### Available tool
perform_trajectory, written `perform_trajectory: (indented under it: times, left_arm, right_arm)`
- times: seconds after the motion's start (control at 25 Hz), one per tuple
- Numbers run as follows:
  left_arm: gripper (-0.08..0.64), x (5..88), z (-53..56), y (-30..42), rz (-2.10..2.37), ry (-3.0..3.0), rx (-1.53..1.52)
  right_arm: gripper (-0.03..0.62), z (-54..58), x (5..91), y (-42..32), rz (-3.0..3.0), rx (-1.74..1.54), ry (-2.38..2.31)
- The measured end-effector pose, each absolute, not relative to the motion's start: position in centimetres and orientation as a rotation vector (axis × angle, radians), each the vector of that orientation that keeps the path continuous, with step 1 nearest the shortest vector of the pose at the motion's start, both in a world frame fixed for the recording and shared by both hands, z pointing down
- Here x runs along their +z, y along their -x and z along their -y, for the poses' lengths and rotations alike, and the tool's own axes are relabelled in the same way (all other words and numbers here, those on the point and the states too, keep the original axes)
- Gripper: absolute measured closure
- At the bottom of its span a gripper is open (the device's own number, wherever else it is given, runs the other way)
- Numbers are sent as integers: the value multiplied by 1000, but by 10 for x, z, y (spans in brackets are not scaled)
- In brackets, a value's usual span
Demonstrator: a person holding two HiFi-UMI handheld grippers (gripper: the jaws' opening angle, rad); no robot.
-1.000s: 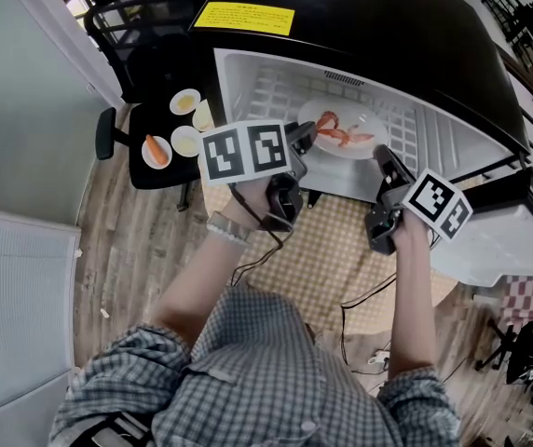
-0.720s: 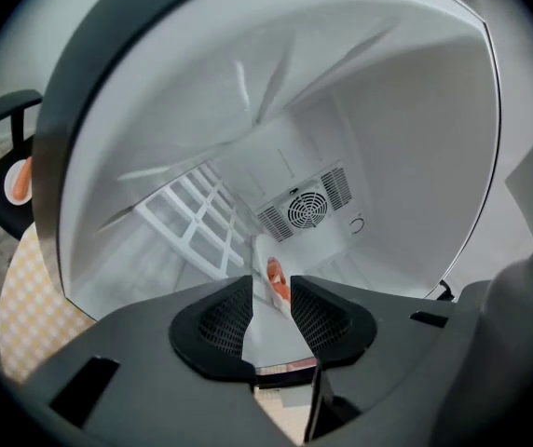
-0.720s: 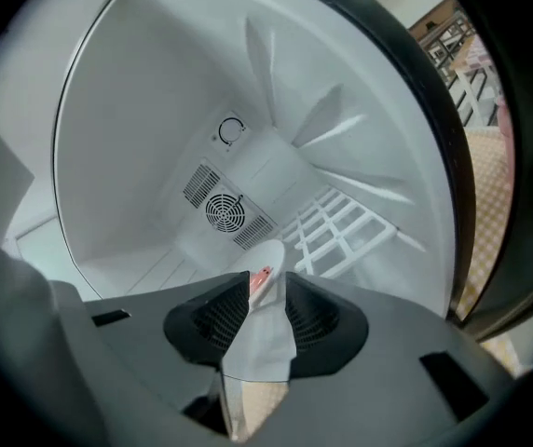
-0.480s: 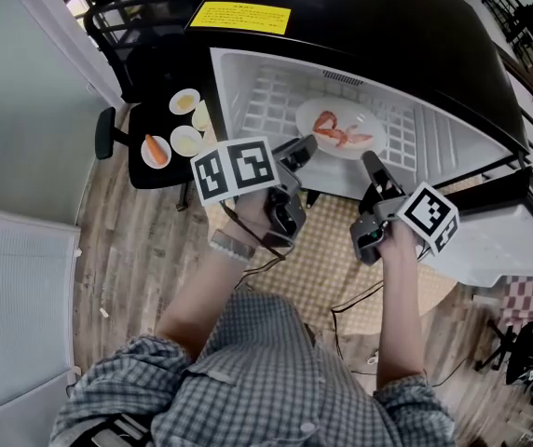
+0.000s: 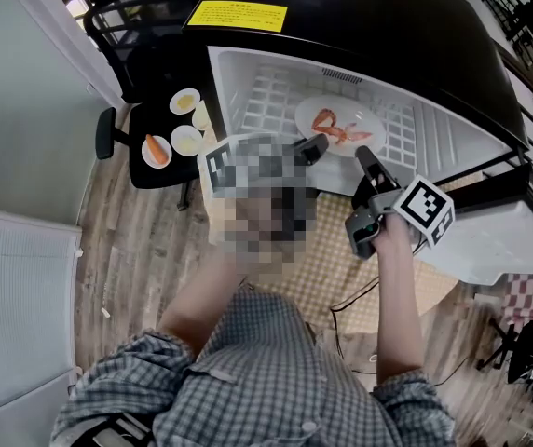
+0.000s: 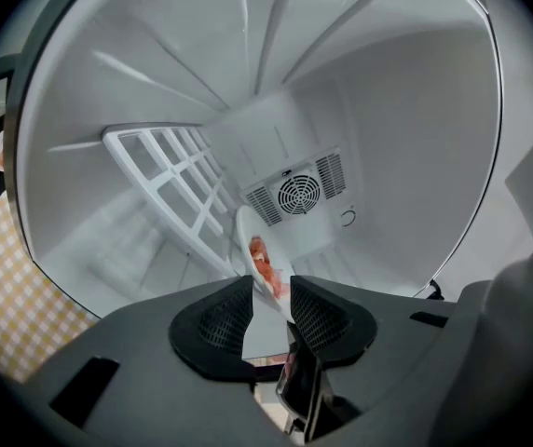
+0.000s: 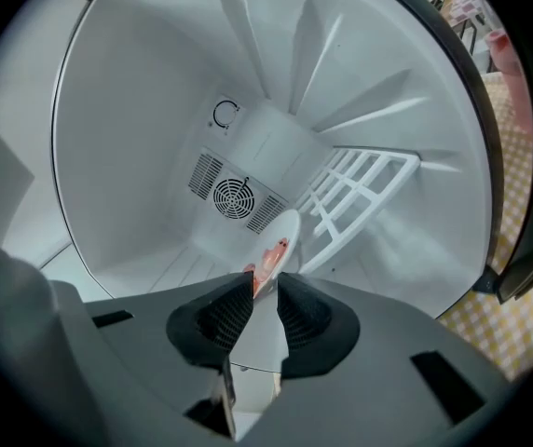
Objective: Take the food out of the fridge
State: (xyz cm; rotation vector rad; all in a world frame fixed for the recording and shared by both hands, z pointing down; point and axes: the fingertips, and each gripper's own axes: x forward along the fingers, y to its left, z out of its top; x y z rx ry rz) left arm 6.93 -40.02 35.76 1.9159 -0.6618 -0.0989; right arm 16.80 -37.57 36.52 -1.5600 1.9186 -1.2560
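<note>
Shrimp plate (image 5: 364,119) lies in the fridge (image 5: 248,82) just beyond left claw (image 6: 271,291) and right claw (image 7: 265,291), both parted, empty.

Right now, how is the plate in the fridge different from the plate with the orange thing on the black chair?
The fridge plate lies inside the fridge; the chair plate is outside on the black chair. The fridge plate holds reddish food, the chair plate an orange piece. The fridge plate looks bigger. Both are round and white.
</note>
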Motion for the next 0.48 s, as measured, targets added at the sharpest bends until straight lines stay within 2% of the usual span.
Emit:
perform_trajectory:
  times: [0.16, 0.32, 0.48]
  left_arm:
    - [440, 359, 399, -70, 656, -1904, -103]
    - [486, 362, 397, -69, 661, -1888, -110]
    - [492, 362, 388, -70, 627, -1873, -144]
  right_arm:
    - [526, 374, 363, -168, -1902, -1264, 1518]
    - [532, 369, 362, -167, -1888, -1279, 1492]
    - [532, 359, 363, -169, -1879, -1277, 1470]
